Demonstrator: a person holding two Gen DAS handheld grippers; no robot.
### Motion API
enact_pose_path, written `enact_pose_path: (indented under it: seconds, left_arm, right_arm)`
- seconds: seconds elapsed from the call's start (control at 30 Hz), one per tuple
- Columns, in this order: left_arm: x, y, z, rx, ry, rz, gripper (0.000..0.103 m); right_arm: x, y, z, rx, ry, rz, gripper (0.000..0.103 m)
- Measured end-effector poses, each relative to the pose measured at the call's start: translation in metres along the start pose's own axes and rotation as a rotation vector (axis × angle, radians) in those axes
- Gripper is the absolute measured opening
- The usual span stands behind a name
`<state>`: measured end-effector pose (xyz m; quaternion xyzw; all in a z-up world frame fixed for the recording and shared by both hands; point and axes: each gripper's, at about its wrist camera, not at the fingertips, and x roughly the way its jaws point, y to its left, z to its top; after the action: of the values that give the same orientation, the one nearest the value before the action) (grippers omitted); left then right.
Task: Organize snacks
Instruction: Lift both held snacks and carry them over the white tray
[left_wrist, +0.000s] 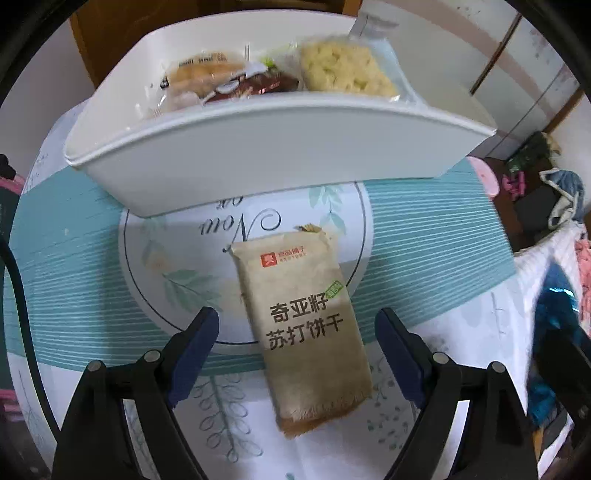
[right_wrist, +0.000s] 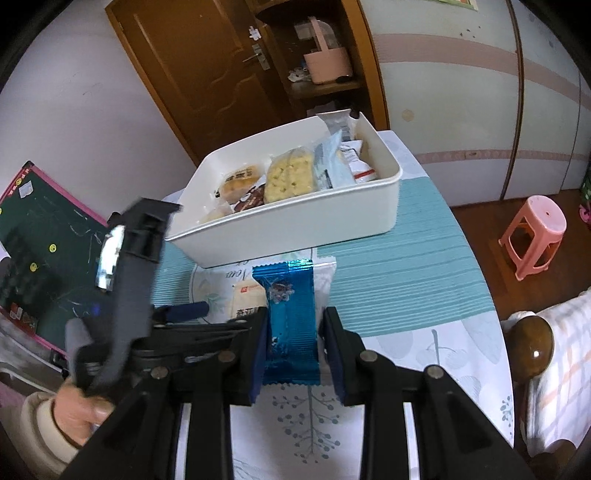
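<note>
A white bin (left_wrist: 266, 147) holding several wrapped snacks stands on the table; it also shows in the right wrist view (right_wrist: 295, 218). A tan cracker packet (left_wrist: 303, 325) lies flat on the tablecloth in front of the bin, between the open fingers of my left gripper (left_wrist: 297, 334), which do not touch it. My right gripper (right_wrist: 295, 332) is shut on a blue foil snack packet (right_wrist: 291, 317), held upright above the table. The tan packet (right_wrist: 249, 299) shows partly behind it. The left gripper (right_wrist: 184, 310) and the hand holding it show at the left of the right wrist view.
The table carries a teal and white leaf-print cloth (right_wrist: 399, 280). A pink stool (right_wrist: 533, 232) stands on the floor to the right. A chalkboard (right_wrist: 40, 240) leans at the left. A brown door (right_wrist: 199, 66) and shelf are behind the bin.
</note>
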<state>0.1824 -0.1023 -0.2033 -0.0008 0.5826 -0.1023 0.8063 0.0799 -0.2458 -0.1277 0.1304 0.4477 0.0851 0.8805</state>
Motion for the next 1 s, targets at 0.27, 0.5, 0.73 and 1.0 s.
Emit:
enact_pose_path:
  seconds: [0.27, 0.5, 0.73, 1.0]
  left_arm:
    - [0.023, -0.012, -0.006, 0.018, 0.030, 0.089, 0.085]
    - [0.016, -0.020, -0.018, 0.069, 0.000, 0.052, 0.055]
    - [0.000, -0.016, -0.032, 0.063, -0.046, -0.004, 0.054]
    - [-0.081, -0.011, -0.007, 0.092, -0.221, -0.029, 0.054]
  right_arm:
    - [0.005, -0.012, -0.003, 0.025, 0.010, -0.001, 0.029]
    - [0.012, -0.015, -0.003, 0.043, 0.021, 0.010, 0.029]
    - [0.011, -0.010, 0.001, 0.024, 0.015, 0.020, 0.029]
    - [0.001, 0.008, 0.037, -0.032, -0.031, 0.023, 0.029]
